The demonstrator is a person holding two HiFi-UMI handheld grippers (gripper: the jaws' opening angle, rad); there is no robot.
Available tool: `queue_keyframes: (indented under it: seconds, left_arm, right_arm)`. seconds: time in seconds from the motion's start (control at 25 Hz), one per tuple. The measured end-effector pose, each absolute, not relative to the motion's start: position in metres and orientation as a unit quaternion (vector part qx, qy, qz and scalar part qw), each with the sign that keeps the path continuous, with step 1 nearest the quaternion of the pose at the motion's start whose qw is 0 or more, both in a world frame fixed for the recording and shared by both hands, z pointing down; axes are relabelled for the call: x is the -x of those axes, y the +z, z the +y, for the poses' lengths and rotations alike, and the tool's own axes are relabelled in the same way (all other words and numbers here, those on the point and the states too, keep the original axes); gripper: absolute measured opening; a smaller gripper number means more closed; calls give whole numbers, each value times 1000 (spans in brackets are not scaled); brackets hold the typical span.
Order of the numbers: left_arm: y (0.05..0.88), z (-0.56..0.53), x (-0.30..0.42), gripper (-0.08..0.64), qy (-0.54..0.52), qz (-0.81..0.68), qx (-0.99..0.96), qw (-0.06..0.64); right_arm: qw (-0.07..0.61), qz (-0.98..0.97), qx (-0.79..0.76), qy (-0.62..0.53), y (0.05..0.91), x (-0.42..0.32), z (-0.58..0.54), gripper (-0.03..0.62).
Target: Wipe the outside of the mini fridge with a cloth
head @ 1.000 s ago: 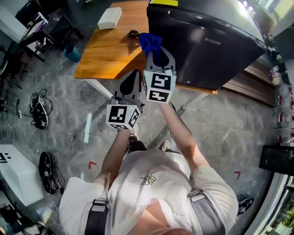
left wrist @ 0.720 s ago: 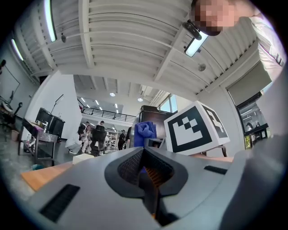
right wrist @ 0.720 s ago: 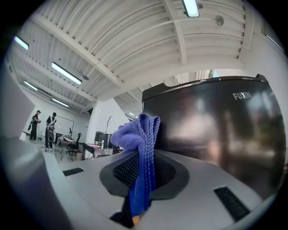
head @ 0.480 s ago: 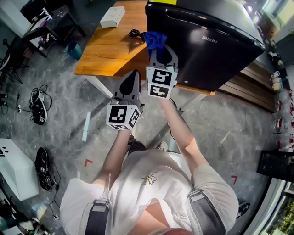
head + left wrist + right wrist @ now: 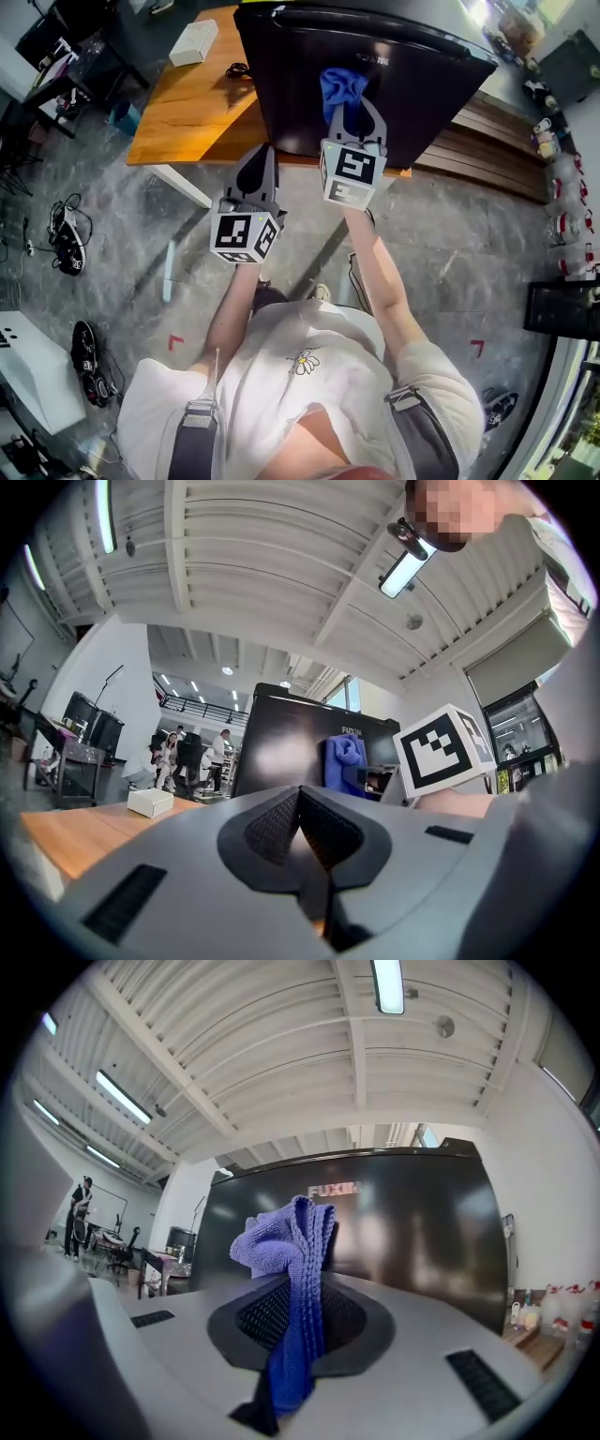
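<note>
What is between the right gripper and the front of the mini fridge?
Only the blue cloth, held in the right gripper and bunched before the mini fridge door. The right gripper view shows it; contact with the door is unclear.

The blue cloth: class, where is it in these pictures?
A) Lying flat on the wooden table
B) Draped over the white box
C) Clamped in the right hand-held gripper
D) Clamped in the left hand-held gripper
C: the right gripper view shows the blue cloth pinched between the jaws of the right hand-held gripper, while the left hand-held gripper is closed on nothing.
</note>
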State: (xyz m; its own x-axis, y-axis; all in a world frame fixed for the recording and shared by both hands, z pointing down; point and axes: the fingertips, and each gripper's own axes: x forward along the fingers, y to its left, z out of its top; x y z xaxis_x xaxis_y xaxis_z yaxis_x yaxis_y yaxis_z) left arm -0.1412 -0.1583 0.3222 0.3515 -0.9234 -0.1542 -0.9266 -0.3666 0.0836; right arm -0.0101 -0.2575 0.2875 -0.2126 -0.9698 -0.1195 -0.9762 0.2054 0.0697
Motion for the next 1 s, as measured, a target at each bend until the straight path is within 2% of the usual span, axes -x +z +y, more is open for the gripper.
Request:
queue_keyframes:
  seconds: [0.68, 1.0]
  left_arm:
    - [321, -144, 86, 5, 82, 564, 821, 20]
    - [320, -145, 78, 5, 78, 562, 823, 21]
  right_arm:
    - [11, 695, 715, 69, 294, -167, -251, 61]
    - [10, 660, 749, 63, 296, -220, -249, 61]
